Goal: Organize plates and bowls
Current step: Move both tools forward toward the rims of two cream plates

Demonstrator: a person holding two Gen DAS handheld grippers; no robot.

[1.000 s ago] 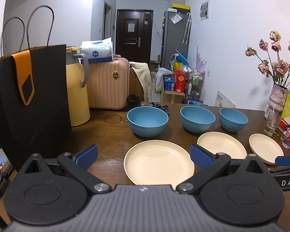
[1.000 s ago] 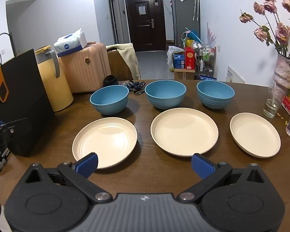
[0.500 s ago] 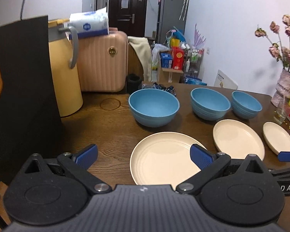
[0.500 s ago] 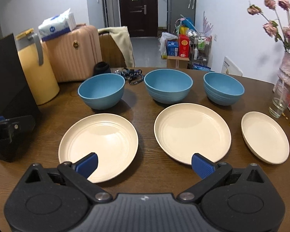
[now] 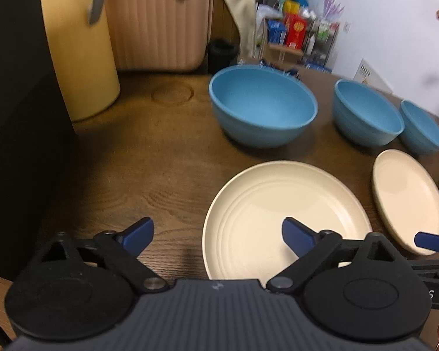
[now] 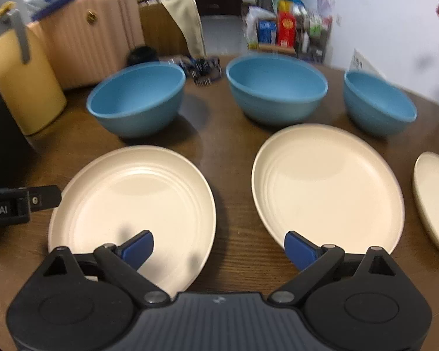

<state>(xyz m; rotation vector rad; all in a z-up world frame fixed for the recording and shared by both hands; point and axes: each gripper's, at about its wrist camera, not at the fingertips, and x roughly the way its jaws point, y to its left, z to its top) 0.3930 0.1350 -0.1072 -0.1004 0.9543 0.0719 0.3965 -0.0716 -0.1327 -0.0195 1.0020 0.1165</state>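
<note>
hovering over a dark wooden tabletop (image 6: 231, 158), both grippers are seen from behind, each with its blue-padded jaws spread wide and nothing between them. the jaws of both have just been closing a little, yet they are released and grip nothing.

the left gripper (image 5: 218, 234) is held over the near left edge of the leftmost cream plate (image 5: 286, 219): its right pad (image 5: 298, 238) is seen over the plate's surface, its left pad over bare wood beside the rim. whether any pad touches the plate cannot be told. beyond the jaws, the largest blue bowl (image 5: 263, 106) is set upright, and further to the right of the jaws two more blue bowls are lined up, the middle bowl (image 5: 365, 117) and the small bowl (image 5: 421, 128).

the right gripper (image 6: 219, 247) is placed between two plates. its left pad (image 6: 137, 248) is seen over the near right part of the leftmost cream plate (image 6: 131, 204), its right pad over the near left rim of the middle plate (image 6: 327, 184); bare tabletop is framed between the jaws. a third, smaller plate (image 6: 436, 199) is cut off at the far right of the jaws. all three bowls are ranged beyond the plates.

to the left of the jaws a yellow jug (image 5: 79, 44) and a black bag (image 5: 17, 117) are set on the tabletop, and a pink suitcase (image 6: 87, 35) is seen behind.
</note>
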